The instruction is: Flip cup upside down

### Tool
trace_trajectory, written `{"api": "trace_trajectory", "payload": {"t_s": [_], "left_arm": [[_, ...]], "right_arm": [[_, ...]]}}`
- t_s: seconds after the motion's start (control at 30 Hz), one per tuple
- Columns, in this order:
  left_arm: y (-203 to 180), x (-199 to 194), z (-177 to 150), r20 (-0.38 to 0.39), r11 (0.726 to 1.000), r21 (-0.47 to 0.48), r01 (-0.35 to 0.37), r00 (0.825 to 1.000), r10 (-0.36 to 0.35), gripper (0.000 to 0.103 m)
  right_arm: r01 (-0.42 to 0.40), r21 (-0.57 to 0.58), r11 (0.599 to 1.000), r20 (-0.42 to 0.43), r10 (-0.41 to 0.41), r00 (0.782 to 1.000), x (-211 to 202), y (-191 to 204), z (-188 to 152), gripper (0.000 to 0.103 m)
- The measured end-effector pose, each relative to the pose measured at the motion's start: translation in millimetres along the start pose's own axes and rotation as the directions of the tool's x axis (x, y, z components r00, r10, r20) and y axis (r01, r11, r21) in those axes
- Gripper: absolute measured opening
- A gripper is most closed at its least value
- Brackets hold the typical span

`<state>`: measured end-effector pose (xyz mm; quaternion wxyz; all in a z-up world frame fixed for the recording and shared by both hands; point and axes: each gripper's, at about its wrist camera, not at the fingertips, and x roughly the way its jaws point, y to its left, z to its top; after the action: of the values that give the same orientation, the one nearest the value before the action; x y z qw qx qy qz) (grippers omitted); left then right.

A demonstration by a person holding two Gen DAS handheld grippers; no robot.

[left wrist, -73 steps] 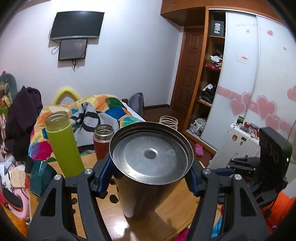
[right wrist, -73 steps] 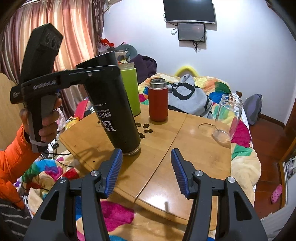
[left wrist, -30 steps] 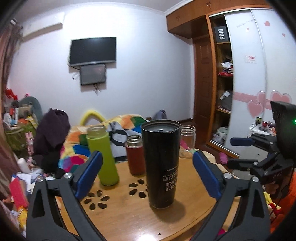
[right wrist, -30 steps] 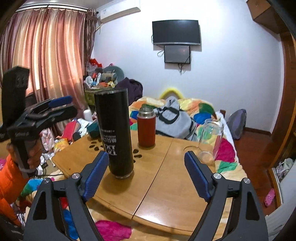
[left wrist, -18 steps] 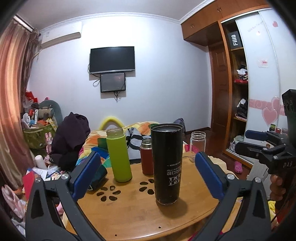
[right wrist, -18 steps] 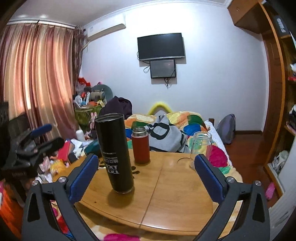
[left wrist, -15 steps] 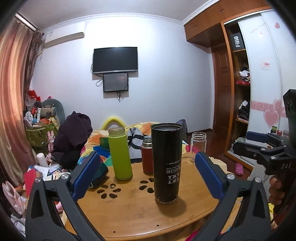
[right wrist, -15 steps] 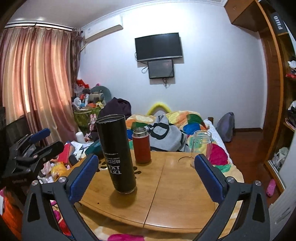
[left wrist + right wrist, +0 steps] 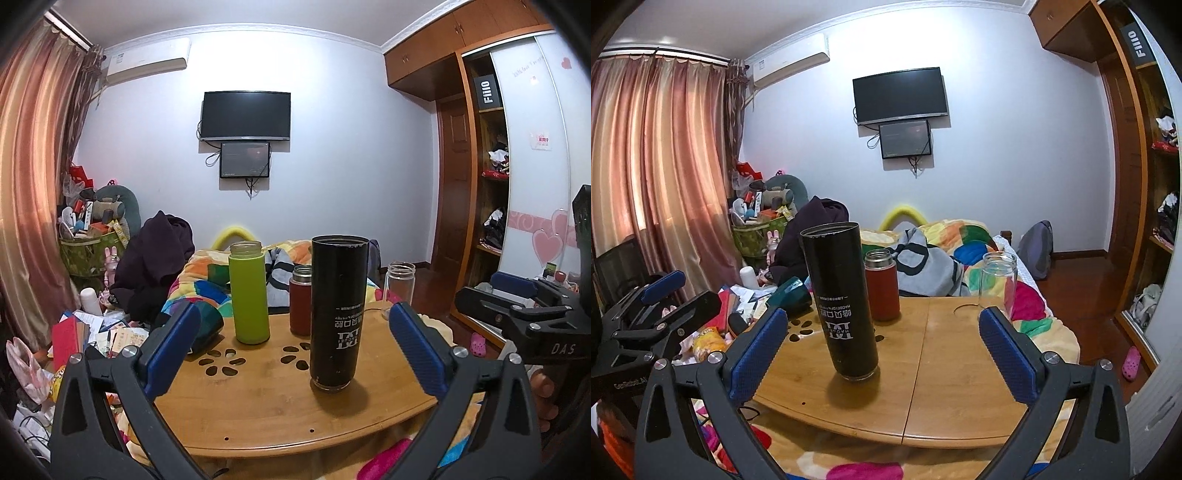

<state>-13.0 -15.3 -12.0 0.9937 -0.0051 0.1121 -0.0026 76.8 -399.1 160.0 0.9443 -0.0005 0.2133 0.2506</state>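
The tall black cup [image 9: 338, 314] stands upside down on the round wooden table [image 9: 258, 398], its white lettering inverted. It also shows in the right wrist view [image 9: 842, 302]. My left gripper [image 9: 295, 350] is open and empty, drawn back from the cup. My right gripper [image 9: 882, 354] is open and empty, also back from the table. Each gripper shows in the other's view: the right gripper [image 9: 517, 299] at the right edge, the left gripper [image 9: 653, 299] at the left edge.
A green bottle [image 9: 248, 291], a red flask [image 9: 301, 299] and a clear glass jar [image 9: 399, 290] stand behind the cup. A dark teal cup [image 9: 207, 325] lies at the table's left edge. A bed with a colourful quilt [image 9: 960, 243] is behind; clutter lies on the left.
My left gripper let go of the inverted cup on the table and opened wide. Both grippers pulled back and rose level; in the last half second almost nothing moved.
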Motion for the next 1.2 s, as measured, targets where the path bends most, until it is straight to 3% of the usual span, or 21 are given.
{"api": "trace_trajectory", "payload": {"t_s": [1.2], "left_arm": [[11,0,-3,-0.017,0.999,-0.050,0.012,1.000,-0.013,0.103]], "right_arm": [[0.018,-0.025,1.000,0.001,-0.018,1.000,-3,10,-3,0.103]]}}
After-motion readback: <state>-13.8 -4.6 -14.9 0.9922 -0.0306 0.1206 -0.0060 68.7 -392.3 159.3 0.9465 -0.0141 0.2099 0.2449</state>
